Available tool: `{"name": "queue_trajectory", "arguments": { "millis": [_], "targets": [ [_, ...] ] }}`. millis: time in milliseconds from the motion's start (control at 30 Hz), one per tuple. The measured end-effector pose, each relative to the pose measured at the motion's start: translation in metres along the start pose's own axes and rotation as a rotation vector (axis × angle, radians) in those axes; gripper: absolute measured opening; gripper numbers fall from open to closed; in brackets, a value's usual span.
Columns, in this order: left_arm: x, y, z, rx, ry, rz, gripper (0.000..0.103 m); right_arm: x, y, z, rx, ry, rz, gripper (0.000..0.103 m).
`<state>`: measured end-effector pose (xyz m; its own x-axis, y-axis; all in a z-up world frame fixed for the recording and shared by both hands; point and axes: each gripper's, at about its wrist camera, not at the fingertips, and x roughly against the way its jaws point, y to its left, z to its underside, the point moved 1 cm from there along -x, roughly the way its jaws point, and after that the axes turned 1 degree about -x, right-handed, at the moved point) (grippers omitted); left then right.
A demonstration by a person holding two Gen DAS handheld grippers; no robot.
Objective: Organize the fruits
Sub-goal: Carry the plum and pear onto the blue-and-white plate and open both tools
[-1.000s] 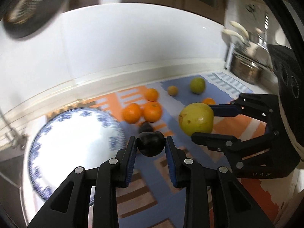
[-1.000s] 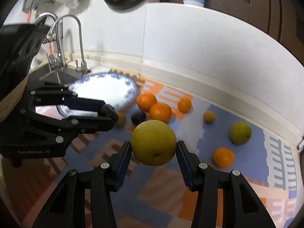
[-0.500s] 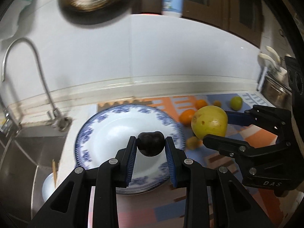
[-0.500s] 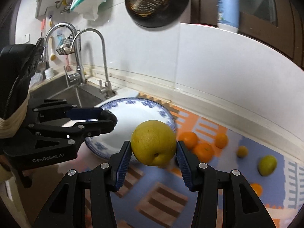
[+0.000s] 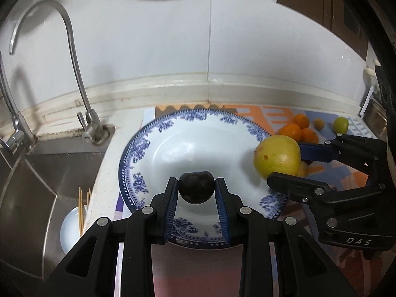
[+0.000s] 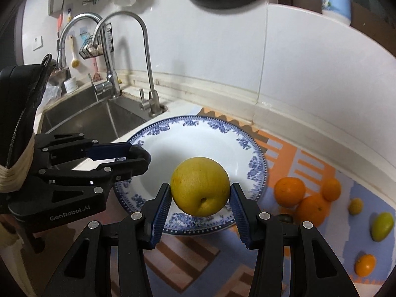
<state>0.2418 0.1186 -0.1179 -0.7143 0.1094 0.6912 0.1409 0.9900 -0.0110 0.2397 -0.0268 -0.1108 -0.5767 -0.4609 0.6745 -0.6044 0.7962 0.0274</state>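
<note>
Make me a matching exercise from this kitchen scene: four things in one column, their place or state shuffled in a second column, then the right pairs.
Things:
1. dark fruit
2. large yellow fruit
3. blue-rimmed plate
4. oranges

Place or state:
A. lying on the patterned mat, right of the plate
B. clamped in the right gripper
C. bare, beside the sink
D. clamped in the left gripper

Pairs: 1-D, 2-B, 3-C, 4-A
</note>
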Motion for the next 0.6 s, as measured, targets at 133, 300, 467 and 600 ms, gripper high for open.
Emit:
{"name": "queue_trajectory", "arguments": {
  "millis": [133,300,467,600],
  "targets": [
    [-0.010,0.003,0.001,0.000,0.022,-0.003,0.030,-0.013,-0.001,0.000,0.002,0.022,0.001,0.049],
    [-0.017,0.006,0.002,0.012,0.046,0.007,0.030,-0.024,-0.002,0.001,0.005,0.040,0.000,0.049],
    [-0.020,0.007,0.002,0.016,0.067,0.009,0.030,-0.026,-0.002,0.003,0.004,0.041,-0.002,0.049],
    [-0.022,0.007,0.001,0.014,0.081,0.002,0.041,-0.027,-0.003,0.002,-0.004,0.040,-0.004,0.049]
  ]
}}
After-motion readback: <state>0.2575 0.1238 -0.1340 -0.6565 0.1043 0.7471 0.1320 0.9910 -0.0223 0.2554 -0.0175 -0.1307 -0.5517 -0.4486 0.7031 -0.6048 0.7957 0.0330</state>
